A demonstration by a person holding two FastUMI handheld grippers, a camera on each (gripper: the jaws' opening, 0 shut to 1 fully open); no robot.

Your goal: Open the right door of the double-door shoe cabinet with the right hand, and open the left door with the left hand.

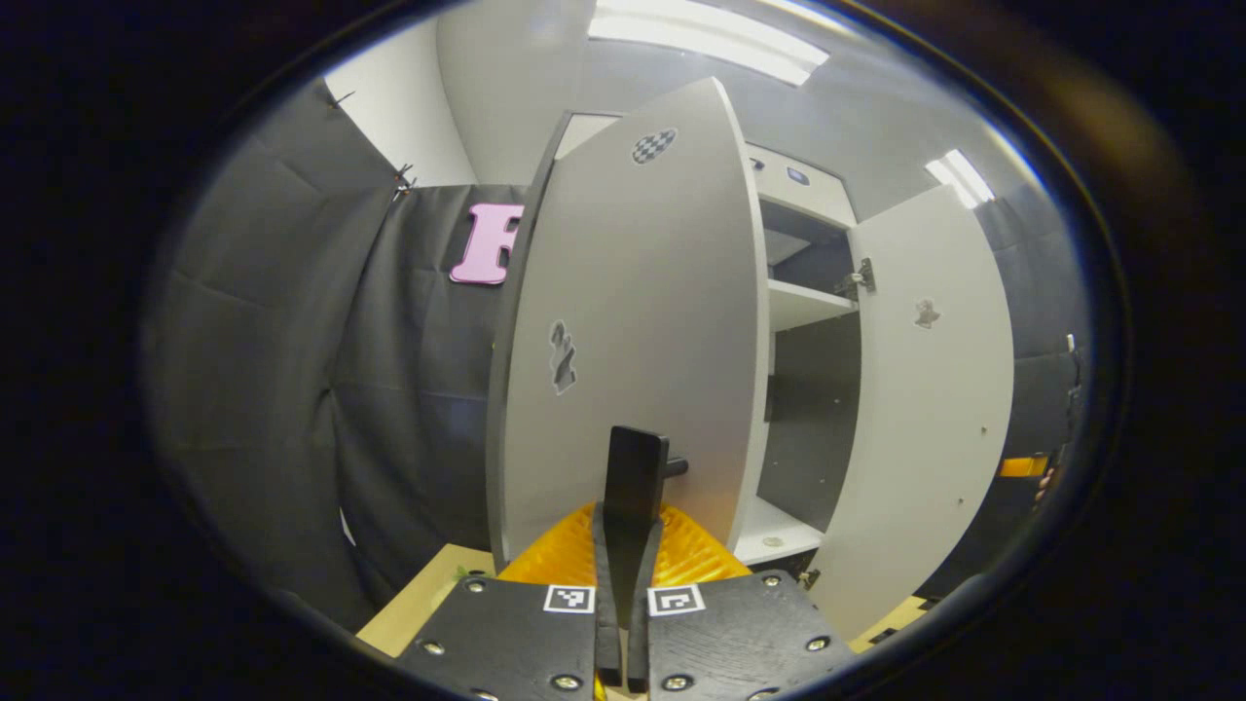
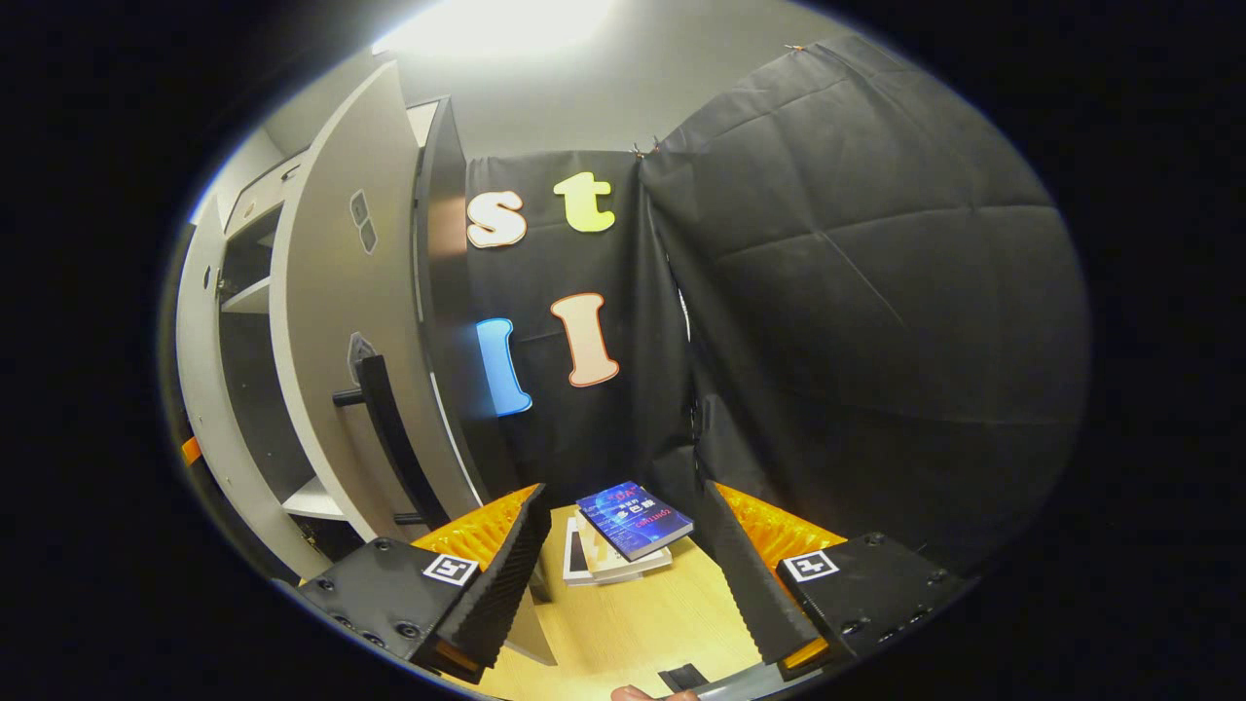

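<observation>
Fingers [image 1: 623,545] clamp left door's handle [image 1: 633,467]; both doors stand open.

smooth matt cabinet doors [image 1: 633,321], wood-grain tabletop [image 2: 642,613], glossy book cover [image 2: 633,518]

Both cabinet doors stand swung out, leaving the shelves [image 1: 803,304] reachable between them. At twelve o'clock of the right tongs [image 2: 623,565], a stack of books [image 2: 623,535] occupies the table [image 2: 633,623].
</observation>
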